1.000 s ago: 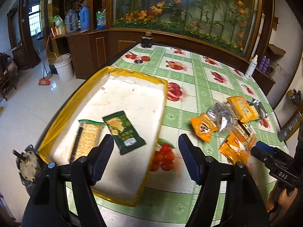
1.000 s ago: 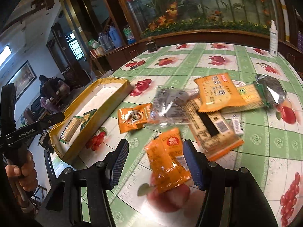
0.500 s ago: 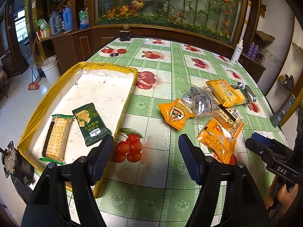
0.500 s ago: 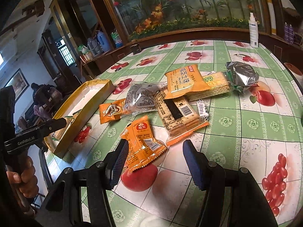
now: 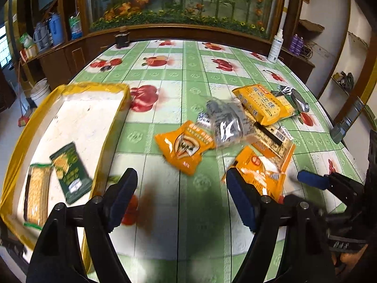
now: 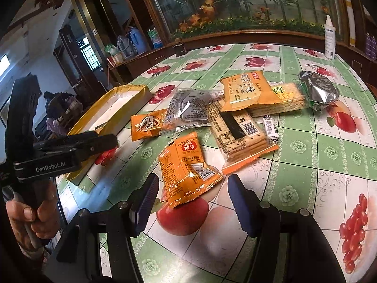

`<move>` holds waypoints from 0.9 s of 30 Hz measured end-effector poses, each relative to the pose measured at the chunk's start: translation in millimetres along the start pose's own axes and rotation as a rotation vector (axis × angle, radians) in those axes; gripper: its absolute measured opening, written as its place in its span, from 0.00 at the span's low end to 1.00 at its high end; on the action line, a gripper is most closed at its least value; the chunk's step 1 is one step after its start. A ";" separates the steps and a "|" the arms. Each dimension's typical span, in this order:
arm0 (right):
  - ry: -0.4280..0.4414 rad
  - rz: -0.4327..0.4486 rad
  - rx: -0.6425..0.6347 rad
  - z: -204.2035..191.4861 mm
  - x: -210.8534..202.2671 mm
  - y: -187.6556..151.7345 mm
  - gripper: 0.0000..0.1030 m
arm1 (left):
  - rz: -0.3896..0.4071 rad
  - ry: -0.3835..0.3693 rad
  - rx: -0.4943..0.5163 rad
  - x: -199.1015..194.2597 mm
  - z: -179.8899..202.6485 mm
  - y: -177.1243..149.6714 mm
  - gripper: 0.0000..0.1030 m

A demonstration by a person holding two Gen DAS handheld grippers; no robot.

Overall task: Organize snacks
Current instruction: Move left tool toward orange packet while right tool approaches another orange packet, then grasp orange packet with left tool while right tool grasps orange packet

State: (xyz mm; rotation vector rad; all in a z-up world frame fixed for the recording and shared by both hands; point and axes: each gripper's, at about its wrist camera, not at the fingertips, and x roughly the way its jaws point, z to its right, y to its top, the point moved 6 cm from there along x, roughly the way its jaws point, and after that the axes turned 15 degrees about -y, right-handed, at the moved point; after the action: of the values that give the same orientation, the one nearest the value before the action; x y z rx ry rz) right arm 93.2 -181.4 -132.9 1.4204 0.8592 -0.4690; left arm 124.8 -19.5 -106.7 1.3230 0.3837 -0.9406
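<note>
Left wrist view shows my left gripper (image 5: 181,195) with jaws just widened, nothing between them, over bare tablecloth (image 5: 188,212) between the yellow tray (image 5: 18,146), which holds two packets, and the snack pile (image 5: 235,127). My right gripper (image 6: 190,202) hangs unclenched, just short of an orange packet (image 6: 186,172).

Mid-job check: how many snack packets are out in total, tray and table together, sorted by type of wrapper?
orange packets: 3
clear cracker packs: 3
grey or silver packets: 2
dark green packet: 1
small white wrapped piece: 1
Total: 10
</note>
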 end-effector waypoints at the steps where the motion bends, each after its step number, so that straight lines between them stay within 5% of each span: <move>1: 0.000 -0.004 -0.008 -1.4 0.9 -0.2 0.63 | -0.008 -0.004 0.011 5.1 1.0 3.3 0.75; 13: 0.029 -0.041 -0.140 -24.2 23.5 7.2 0.68 | -0.116 -0.016 0.153 51.2 -7.4 19.5 0.75; 27: -0.033 -0.085 -0.316 -51.0 57.0 13.1 0.74 | -0.184 -0.012 0.172 84.2 -16.5 20.5 0.83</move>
State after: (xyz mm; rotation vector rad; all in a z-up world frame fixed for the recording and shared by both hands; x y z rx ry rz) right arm 126.7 -118.5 -163.5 1.0874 0.9253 -0.3989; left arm 194.7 -35.3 -158.2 1.4554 0.4279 -1.1550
